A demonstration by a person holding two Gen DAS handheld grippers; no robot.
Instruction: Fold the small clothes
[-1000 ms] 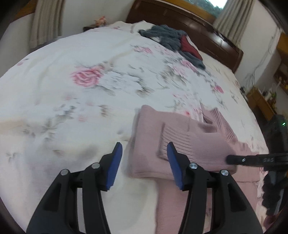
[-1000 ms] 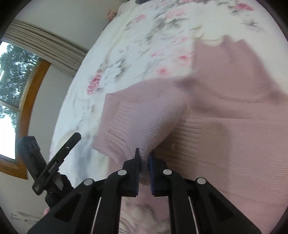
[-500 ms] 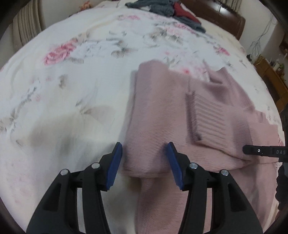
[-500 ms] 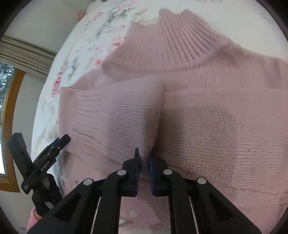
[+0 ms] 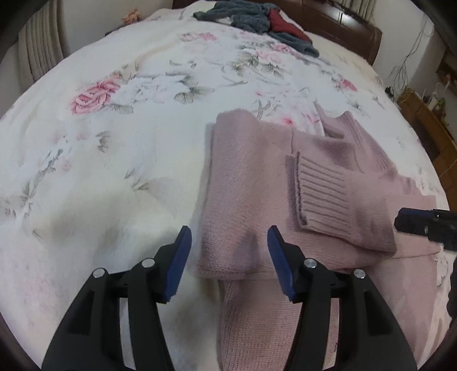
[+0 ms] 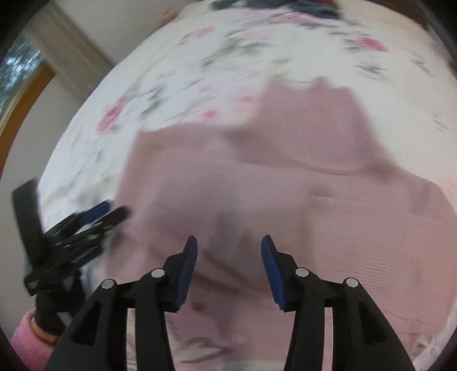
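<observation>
The left claw (image 5: 228, 251) stood wide apart over the near corner of the pink sweater (image 5: 257, 182), gripping nothing. The right claw (image 6: 228, 256) was likewise spread wide and empty above the same knit, though that view was blurred. The sweater lay partly folded on the floral bed (image 5: 128, 142), one ribbed cuff (image 5: 320, 185) laid across its body.

A wide bed (image 5: 120, 177) under a white rose-print coverlet fills the room, its dark wooden headboard (image 5: 351, 25) at one o'clock. Pleated beige curtains (image 5: 42, 48) hang at ten o'clock against pale walls; a wood-framed window (image 6: 22, 74) shows daylight and trees.
</observation>
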